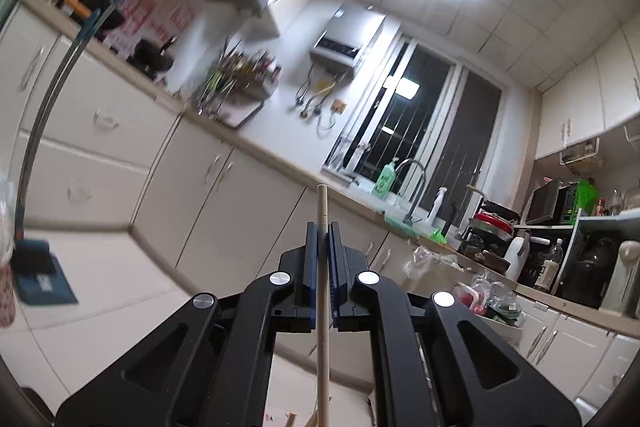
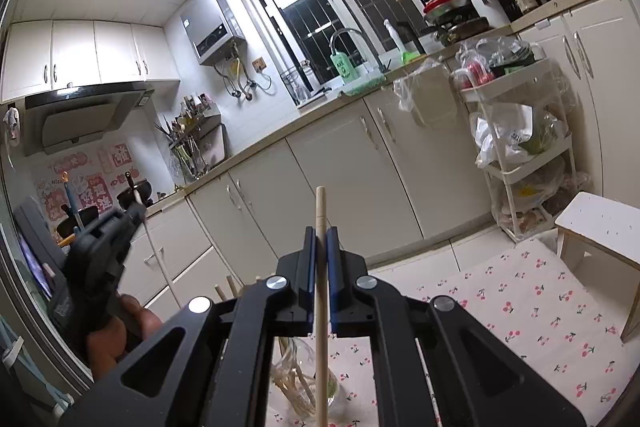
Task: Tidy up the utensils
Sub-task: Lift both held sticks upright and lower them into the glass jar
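Left wrist view, nearest first: the left gripper (image 1: pixel 323 227) is clamped narrow on a pale wooden chopstick (image 1: pixel 322 291), which runs up between its blue pads (image 1: pixel 313 267) and sticks out a little past the tips. Beyond the tips, a run of cream cabinets (image 1: pixel 224 195) under a beige countertop crosses from upper left to lower right; further ahead and to the right sit a green soap bottle (image 1: pixel 383 179) and a curved tap (image 1: pixel 416 183) below a dark window. Far off to the upper left, a utensil rack (image 1: pixel 236 83) stands on the counter, blurred.

Right wrist view: the right gripper (image 2: pixel 321 233) is likewise pinched tight on a second chopstick (image 2: pixel 321 287), held upright between its pads. Directly beneath the tool stands a clear glass jar (image 2: pixel 304 383) with several more chopsticks in it, on a cloth printed with cherries (image 2: pixel 520 307). To the left of this tool, a hand (image 2: pixel 120 331) grips the other gripper, whose stick shows as a thin pale line. Ahead and to the right, a white stool (image 2: pixel 600 227) stands just beside a white trolley (image 2: pixel 516 131) loaded with bags; cabinets lie beyond.
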`<state>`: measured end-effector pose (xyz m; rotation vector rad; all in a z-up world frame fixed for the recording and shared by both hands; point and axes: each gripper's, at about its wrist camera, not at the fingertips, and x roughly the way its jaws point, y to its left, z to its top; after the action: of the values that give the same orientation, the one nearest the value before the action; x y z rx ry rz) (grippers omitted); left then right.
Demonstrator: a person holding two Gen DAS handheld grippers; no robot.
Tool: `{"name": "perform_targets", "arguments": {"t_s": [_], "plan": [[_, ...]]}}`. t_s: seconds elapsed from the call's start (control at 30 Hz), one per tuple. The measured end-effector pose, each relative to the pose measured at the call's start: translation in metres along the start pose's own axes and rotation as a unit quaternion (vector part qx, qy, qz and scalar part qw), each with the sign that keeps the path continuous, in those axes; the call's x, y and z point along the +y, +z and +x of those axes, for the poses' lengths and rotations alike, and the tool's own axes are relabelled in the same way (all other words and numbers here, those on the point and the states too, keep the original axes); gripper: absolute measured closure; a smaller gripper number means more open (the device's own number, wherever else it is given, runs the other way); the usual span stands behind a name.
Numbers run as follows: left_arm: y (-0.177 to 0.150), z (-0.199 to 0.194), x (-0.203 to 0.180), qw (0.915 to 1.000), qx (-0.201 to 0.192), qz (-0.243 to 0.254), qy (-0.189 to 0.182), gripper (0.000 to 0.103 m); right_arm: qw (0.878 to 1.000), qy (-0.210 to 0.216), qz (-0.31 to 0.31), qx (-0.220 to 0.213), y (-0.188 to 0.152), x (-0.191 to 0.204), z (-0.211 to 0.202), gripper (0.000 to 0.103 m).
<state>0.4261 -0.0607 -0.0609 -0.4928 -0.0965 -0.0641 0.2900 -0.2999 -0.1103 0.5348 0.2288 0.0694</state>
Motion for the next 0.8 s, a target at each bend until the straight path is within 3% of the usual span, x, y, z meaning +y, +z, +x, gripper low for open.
{"name": "perform_targets", "arguments": {"t_s": [0.37, 0.8], "plan": [[-0.014, -0.015, -0.026, 0.9980, -0.030, 0.055, -0.008, 0.098, 1.000, 0.003, 0.009, 0.014, -0.007, -0.003, 0.006, 0.097], [-0.053, -0.008, -0.024, 0.9955, -0.005, 0.094, 0.011, 0.098, 0.999, 0.007, 0.022, 0.035, -0.018, -0.008, 0.015, 0.097]]}}
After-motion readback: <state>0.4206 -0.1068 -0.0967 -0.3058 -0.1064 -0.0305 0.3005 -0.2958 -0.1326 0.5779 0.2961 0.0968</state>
